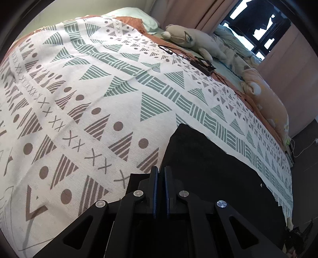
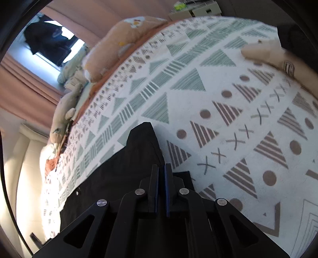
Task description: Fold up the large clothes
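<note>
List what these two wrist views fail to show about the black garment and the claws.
- Black garment: its type and full outline; the left claw covers its near part in the left view.
- Right claw: fingers nearly closed, grip on the cloth unclear.
- Beige object, right view: blurred, cut off by the edge.

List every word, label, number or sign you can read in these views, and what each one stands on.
None can be read.
The blanket carries only woven shapes: triangles, dots and crosses, no letters.
The orange pillow has a cartoon print with no legible text.
The boxes behind the bed are too small and blurred to read.
The black garment shows no label.
</note>
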Demonstrator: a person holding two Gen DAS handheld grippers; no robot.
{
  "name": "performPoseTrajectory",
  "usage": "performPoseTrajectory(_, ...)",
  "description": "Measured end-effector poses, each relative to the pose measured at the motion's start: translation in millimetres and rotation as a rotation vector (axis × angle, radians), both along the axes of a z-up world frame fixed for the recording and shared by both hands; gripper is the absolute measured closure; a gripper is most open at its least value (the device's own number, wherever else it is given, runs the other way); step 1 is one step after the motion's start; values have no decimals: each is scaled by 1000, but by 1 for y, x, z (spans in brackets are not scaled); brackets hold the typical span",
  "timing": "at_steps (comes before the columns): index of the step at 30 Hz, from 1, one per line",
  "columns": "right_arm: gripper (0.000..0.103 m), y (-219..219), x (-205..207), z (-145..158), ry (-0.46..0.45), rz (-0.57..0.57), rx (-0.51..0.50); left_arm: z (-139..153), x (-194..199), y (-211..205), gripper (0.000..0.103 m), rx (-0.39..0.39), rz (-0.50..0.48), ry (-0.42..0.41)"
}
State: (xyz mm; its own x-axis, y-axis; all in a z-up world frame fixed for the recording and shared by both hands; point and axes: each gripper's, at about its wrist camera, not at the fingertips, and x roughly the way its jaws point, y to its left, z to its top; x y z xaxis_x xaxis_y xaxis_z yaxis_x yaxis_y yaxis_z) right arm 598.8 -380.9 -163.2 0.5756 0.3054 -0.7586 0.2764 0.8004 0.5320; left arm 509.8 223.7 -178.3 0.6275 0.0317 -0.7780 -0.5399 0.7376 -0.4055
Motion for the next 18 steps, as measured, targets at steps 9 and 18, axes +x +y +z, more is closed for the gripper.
performPoseTrajectory(9,32,20,-27,43,-109,23,-130,21,-51,5,91,-135,7,-57)
performPoseTrajectory(18,32,55,-63,69,-168,108,-139,38,-144,1,16,-179,103,-172)
